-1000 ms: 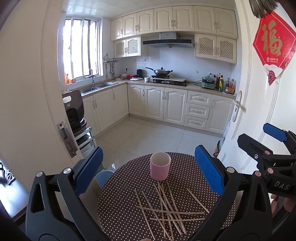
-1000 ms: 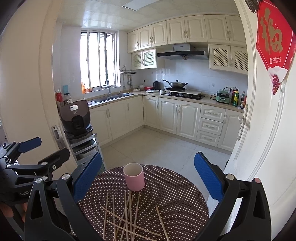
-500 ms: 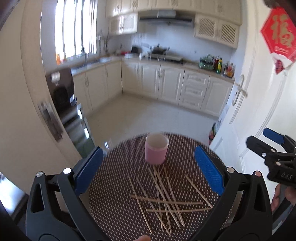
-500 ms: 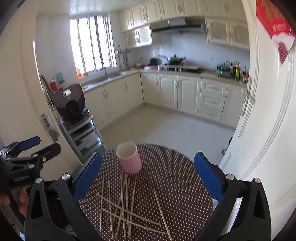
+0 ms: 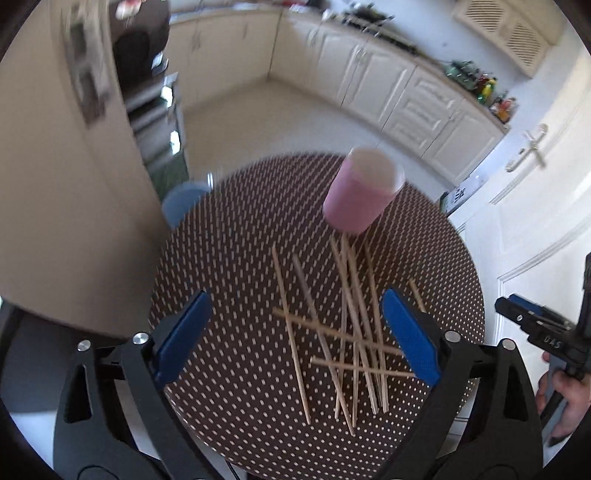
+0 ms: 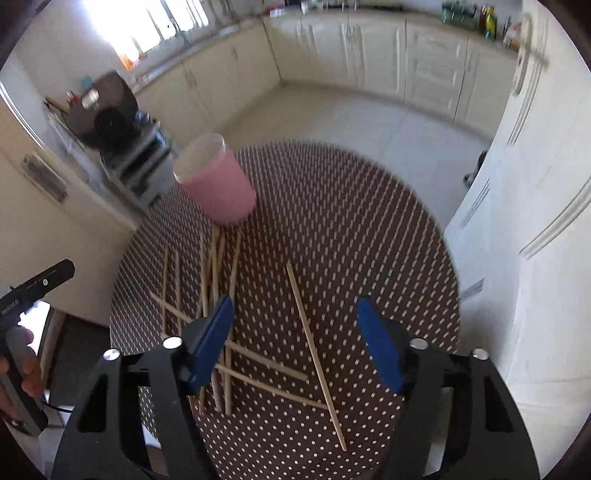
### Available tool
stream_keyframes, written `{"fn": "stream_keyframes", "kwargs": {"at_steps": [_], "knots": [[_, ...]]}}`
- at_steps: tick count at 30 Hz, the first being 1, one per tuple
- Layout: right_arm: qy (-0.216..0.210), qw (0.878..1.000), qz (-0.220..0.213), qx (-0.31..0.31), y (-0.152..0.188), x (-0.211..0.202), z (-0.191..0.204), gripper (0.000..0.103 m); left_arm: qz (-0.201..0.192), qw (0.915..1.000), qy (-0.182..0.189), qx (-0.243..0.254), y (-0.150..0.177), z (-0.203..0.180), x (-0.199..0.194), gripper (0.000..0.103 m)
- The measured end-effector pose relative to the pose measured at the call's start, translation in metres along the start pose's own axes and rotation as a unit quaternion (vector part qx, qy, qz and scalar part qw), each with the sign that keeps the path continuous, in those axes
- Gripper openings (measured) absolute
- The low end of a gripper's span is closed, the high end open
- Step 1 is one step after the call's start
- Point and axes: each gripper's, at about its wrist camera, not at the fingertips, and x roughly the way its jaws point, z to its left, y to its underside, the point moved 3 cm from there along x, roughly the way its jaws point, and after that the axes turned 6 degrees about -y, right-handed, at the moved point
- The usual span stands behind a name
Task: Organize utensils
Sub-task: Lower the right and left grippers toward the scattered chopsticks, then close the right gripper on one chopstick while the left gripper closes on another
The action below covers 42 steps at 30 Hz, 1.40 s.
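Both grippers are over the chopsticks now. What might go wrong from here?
1. The chopsticks lie crossed in a pile; lifting one may drag or flick others off the table.
2. The right gripper is closing around a lone stick; it may roll away.
3. The cup stands close by; a swing could topple it.

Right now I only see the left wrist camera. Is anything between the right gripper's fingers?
Observer: Yes. One lone chopstick lies flat on the table between the right gripper's closing jaws. The pads are not touching it.
Operator: Is it in the pile?
Observer: No, it lies to the right of the pile. It only crosses the ends of two sticks.
Operator: What else can't I see?
Observer: A bright window above the counter, top left.
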Motion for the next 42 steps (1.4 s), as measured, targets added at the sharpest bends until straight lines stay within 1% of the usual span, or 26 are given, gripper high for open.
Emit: {"fn": "stream_keyframes", "kwargs": {"at_steps": [2,5,7,9,11,12,15,16,17,19,21,23,28,32,33,35,38,39,42], "knots": [[-0.002,1.0,0.026,0.005,0.005,0.015,-0.006,0.058,0.02,0.9997,0.0,-0.013,0.007,0.002,0.013,0.091],[-0.002,0.999,0.053,-0.004,0.009,0.032,-0.012,0.055,0.049,0.9982,0.003,-0.033,0.014,0.001,0.032,0.089],[0.0,0.998,0.066,-0.013,0.009,0.042,-0.016,0.053,0.068,0.9968,0.004,-0.042,0.018,-0.004,0.045,0.089],[-0.003,0.997,0.079,-0.021,0.008,0.054,-0.02,0.052,0.087,0.9949,0.001,-0.051,0.022,-0.008,0.059,0.085],[-0.006,0.996,0.088,-0.026,0.006,0.063,-0.022,0.05,0.101,0.9932,0.0,-0.057,0.024,-0.01,0.072,0.08],[-0.008,0.995,0.092,-0.028,0.005,0.069,-0.024,0.05,0.11,0.9918,-0.002,-0.065,0.026,-0.01,0.079,0.079],[-0.017,0.993,0.109,-0.034,0.002,0.084,-0.025,0.047,0.128,0.9875,-0.006,-0.092,0.028,-0.007,0.096,0.071],[-0.019,0.992,0.117,-0.037,0.002,0.089,-0.025,0.046,0.134,0.9859,-0.008,-0.099,0.027,-0.005,0.102,0.065],[-0.02,0.992,0.123,-0.039,0.001,0.094,-0.026,0.045,0.141,0.9844,-0.009,-0.105,0.027,-0.004,0.107,0.057],[-0.023,0.99,0.134,-0.043,0.0,0.101,-0.026,0.044,0.157,0.9805,-0.012,-0.118,0.025,-0.002,0.117,0.052],[-0.026,0.988,0.146,-0.044,-0.001,0.11,-0.026,0.043,0.164,0.9778,-0.015,-0.129,0.025,-0.001,0.125,0.049],[-0.029,0.986,0.156,-0.044,-0.001,0.117,-0.026,0.042,0.17,0.9756,-0.015,-0.137,0.027,-0.001,0.132,0.039],[-0.028,0.983,0.174,-0.047,-0.002,0.134,-0.026,0.041,0.183,0.9698,-0.009,-0.16,0.026,0.0,0.148,0.033],[-0.027,0.981,0.183,-0.052,-0.002,0.144,-0.024,0.04,0.185,0.9679,-0.01,-0.17,0.026,0.002,0.155,0.023],[-0.027,0.981,0.184,-0.054,-0.003,0.147,-0.024,0.04,0.186,0.9675,-0.007,-0.171,0.026,0.002,0.158,0.023],[-0.022,0.981,0.185,-0.059,-0.006,0.156,-0.016,0.038,0.188,0.9672,-0.008,-0.171,0.027,0.003,0.163,0.02],[-0.008,0.979,0.188,-0.078,-0.012,0.164,-0.01,0.03,0.187,0.9675,-0.008,-0.17,0.028,0.002,0.169,0.015],[-0.001,0.978,0.191,-0.086,-0.018,0.168,-0.011,0.026,0.188,0.9676,-0.008,-0.169,0.027,-0.001,0.162,0.015],[0.011,0.975,0.196,-0.108,-0.022,0.176,-0.005,0.024,0.187,0.9682,-0.01,-0.166,0.028,-0.009,0.166,0.011]]}}
